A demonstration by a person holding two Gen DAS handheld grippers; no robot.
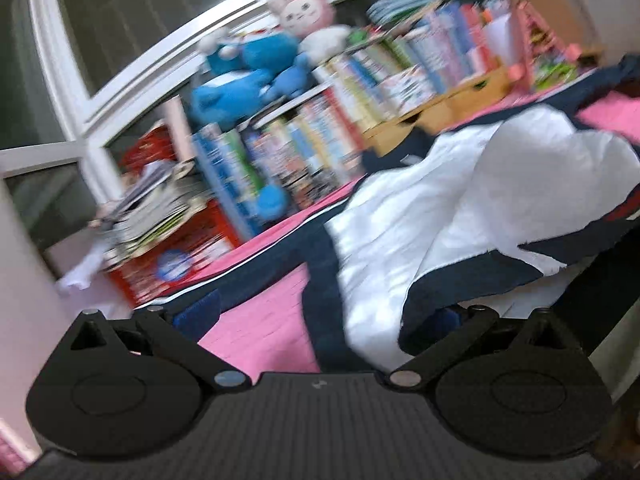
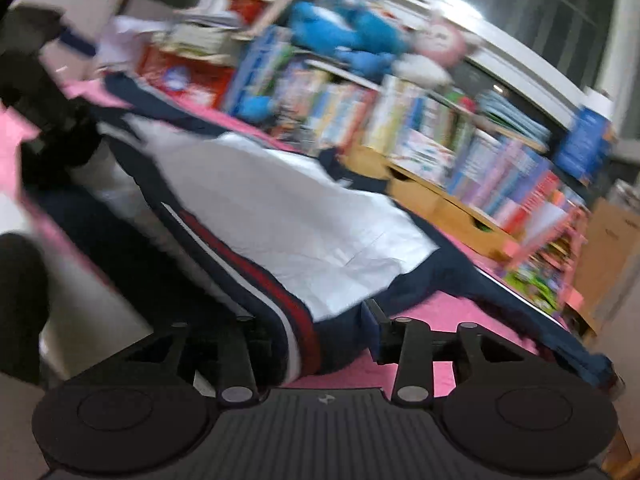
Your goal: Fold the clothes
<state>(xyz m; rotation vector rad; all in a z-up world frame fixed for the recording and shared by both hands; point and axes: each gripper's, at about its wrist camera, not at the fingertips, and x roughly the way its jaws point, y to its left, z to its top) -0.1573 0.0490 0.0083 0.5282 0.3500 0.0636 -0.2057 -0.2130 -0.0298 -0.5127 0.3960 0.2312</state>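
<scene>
L gripper is held low and tilted, jaws spread wide apart, nothing pinched btwn them. R gripper is rolled to one side and angled down a bit, jaws set much narrower, fabric bunched btwn them; whether the pads are actually pressed on it can't be made out.
</scene>
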